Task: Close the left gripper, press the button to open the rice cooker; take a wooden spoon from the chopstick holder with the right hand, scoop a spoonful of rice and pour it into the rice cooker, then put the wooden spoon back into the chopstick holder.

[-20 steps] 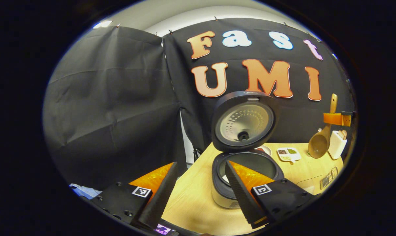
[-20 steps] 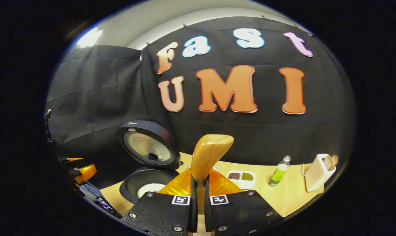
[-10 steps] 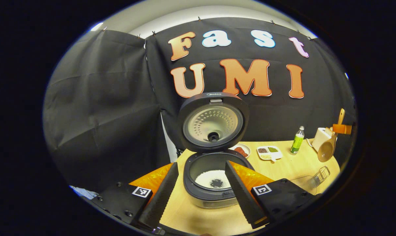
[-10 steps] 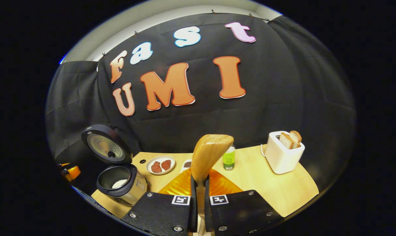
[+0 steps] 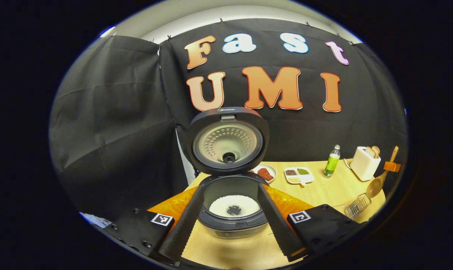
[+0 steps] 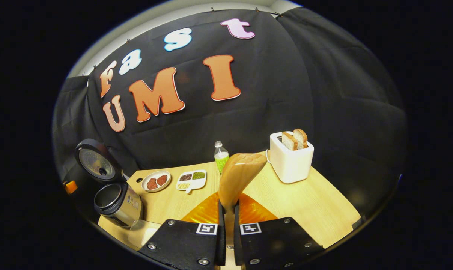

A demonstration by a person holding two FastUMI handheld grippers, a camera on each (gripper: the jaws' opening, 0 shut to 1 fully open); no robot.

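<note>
The rice cooker (image 5: 232,221) stands open with its lid (image 5: 228,140) upright and white rice (image 5: 234,205) in the pot. My left gripper (image 5: 230,187) is open just short of the cooker, and its fingers frame the pot on both sides. My right gripper (image 6: 226,210) is shut on the handle of the wooden spoon (image 6: 241,176), whose bowl points up and forward. In the left gripper view that spoon (image 5: 376,183) hangs bowl down at the far right, just above the wire chopstick holder (image 5: 357,205). The cooker (image 6: 115,198) lies far left in the right gripper view.
On the wooden table (image 6: 324,202) stand a white toaster (image 6: 291,157) with bread, a green bottle (image 6: 221,157), a plate of meat (image 6: 156,181) and a divided dish (image 6: 191,180). A translucent container (image 6: 142,230) sits near the cooker at the front edge.
My right gripper has swung right with the spoon, away from the cooker and toward the toaster side. The left gripper has turned so the cooker sits centred between its open fingers.
</note>
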